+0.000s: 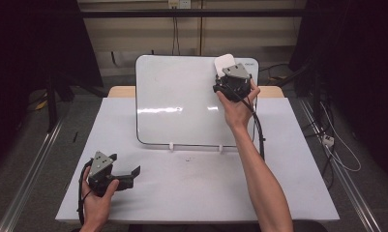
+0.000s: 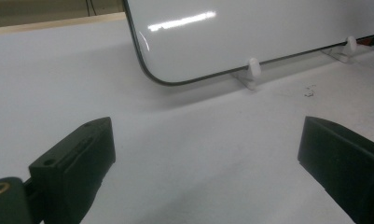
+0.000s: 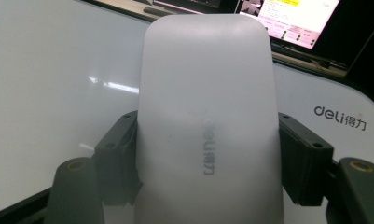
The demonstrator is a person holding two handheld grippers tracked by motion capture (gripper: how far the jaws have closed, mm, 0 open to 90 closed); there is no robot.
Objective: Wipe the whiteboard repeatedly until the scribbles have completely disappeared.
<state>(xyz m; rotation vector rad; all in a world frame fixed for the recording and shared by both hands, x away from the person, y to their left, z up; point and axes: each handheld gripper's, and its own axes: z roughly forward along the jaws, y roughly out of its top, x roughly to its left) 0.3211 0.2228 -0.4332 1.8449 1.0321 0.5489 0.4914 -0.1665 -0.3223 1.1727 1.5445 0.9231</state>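
Your right gripper (image 1: 229, 72) is raised at the upper right corner of the whiteboard (image 1: 177, 101), which stands tilted on two small white feet (image 1: 171, 145) toward the far side of the table (image 1: 196, 188). Its jaws are clamped on a white eraser (image 1: 224, 63): in the right gripper view the eraser (image 3: 208, 126) sits lengthwise between the two black jaws, both pads pressed against its long sides, its rounded end pointing away from the camera. A faint grey "deli" mark runs along the eraser's top face. Behind it lies the whiteboard's glossy surface (image 3: 54, 74), with a printed logo (image 3: 341, 116) near the board's rounded corner. In the high view the eraser lies over the board's top edge; whether it touches the surface cannot be told. Your right forearm (image 1: 259, 179) reaches diagonally across the table, with the gripper's cable hanging beside it.

Your left gripper (image 1: 115, 169) is held low over the near left part of the table, well apart from the board. Its jaws stand wide open with nothing between them; the left gripper view shows only bare white table (image 2: 198, 154) in the gap, with the board's lower rounded corner (image 2: 149, 70) and one of its feet (image 2: 252, 70) beyond. A few small dark specks (image 2: 309, 91) lie on the table in front of the board.
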